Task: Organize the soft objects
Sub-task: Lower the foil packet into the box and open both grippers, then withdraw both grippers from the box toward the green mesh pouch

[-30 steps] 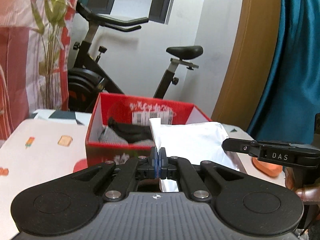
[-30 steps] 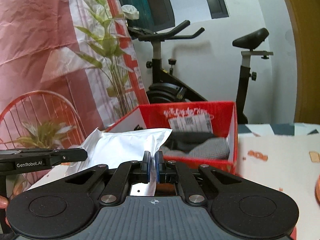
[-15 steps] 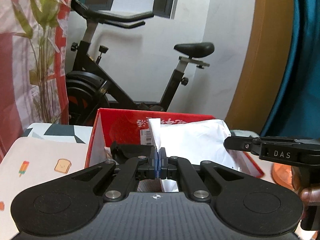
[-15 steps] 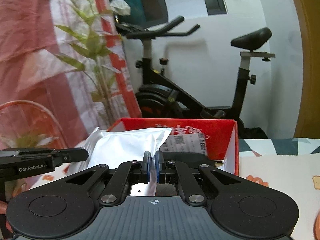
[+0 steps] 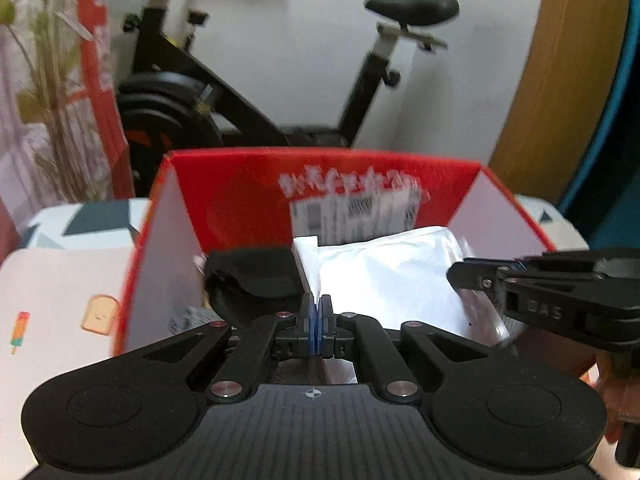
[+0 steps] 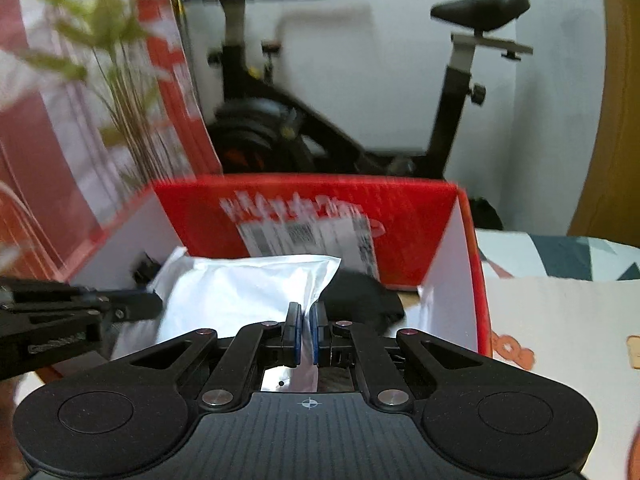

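Two hand-held grippers carried one white pouch between them, and compared with a second earlier it had travelled from in front of the red box to a position over the box's open top, so placement appeared close.

Left wrist view: the left hand-held gripper (image 5: 316, 312) had its blue pads pinched nearly together on the near left edge of the white pouch (image 5: 384, 276). The pouch hung inside the outline of the red box (image 5: 248, 196), to the right of a dark garment (image 5: 248, 280) already lying in it. The right hand-held gripper (image 5: 464, 274) reached in from the right, level and pointing left, at the pouch's right edge. The box's side walls, formerly seen from outside, were now viewed from within. Motion blur suggested the carry was ongoing.

Right wrist view: the right hand-held gripper (image 6: 304, 330) showed a narrow gap with the pouch's (image 6: 248, 284) near right corner clamped in it. The left hand-held gripper (image 6: 154, 304) entered from the left, roughly horizontal. Both tools pointed forward over the box's (image 6: 404, 216) near edge, above the counter (image 6: 560, 320). Judgement: lowering and release remained.
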Demonstrator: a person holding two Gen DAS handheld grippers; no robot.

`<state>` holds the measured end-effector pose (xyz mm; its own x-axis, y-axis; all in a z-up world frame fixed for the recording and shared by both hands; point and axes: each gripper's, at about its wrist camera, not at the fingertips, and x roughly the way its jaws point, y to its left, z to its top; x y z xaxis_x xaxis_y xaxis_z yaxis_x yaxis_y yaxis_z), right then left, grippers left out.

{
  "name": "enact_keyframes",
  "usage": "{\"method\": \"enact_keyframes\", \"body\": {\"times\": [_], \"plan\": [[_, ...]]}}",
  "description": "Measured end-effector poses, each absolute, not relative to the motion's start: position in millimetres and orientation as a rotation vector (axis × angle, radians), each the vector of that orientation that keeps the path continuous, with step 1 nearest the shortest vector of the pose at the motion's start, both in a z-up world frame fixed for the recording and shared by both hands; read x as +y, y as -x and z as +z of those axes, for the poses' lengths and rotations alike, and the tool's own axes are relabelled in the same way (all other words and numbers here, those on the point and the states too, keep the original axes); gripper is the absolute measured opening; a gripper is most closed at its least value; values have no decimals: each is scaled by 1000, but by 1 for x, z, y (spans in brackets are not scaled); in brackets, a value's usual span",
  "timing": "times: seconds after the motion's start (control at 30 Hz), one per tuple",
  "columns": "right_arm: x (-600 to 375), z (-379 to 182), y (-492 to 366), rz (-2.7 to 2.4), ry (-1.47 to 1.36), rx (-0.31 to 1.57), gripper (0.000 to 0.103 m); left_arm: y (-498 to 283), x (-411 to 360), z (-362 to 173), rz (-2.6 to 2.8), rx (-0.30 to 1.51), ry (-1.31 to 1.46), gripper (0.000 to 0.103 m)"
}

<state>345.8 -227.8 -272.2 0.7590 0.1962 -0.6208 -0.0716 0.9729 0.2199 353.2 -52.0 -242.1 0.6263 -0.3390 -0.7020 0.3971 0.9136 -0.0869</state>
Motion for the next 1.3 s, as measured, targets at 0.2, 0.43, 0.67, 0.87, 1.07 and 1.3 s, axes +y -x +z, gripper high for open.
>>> {"method": "enact_keyframes", "body": {"times": [0.2, 0.43, 0.67, 0.87, 1.07, 1.3], "plan": [[-216, -281, -358, 136, -97, 793, 5, -355, -50, -249, -418, 823, -130, 3], [-206, -286, -374, 166, -11, 922, 5, -359, -53, -253, -404, 839, -161, 3], [-203, -288, -377, 167, 11, 976, 6, -362, -52, -252, -394, 842, -154, 5], [-206, -283, -372, 128, -19, 936, 18, -352, -51, -238, -388, 787, -161, 10], [-224, -270, -356, 97, -109, 853, 37, -337, -46, -219, -373, 712, -165, 64], [-240, -240, -312, 154, -186, 623, 90, -309, -33, -193, -338, 623, -126, 103]]}}
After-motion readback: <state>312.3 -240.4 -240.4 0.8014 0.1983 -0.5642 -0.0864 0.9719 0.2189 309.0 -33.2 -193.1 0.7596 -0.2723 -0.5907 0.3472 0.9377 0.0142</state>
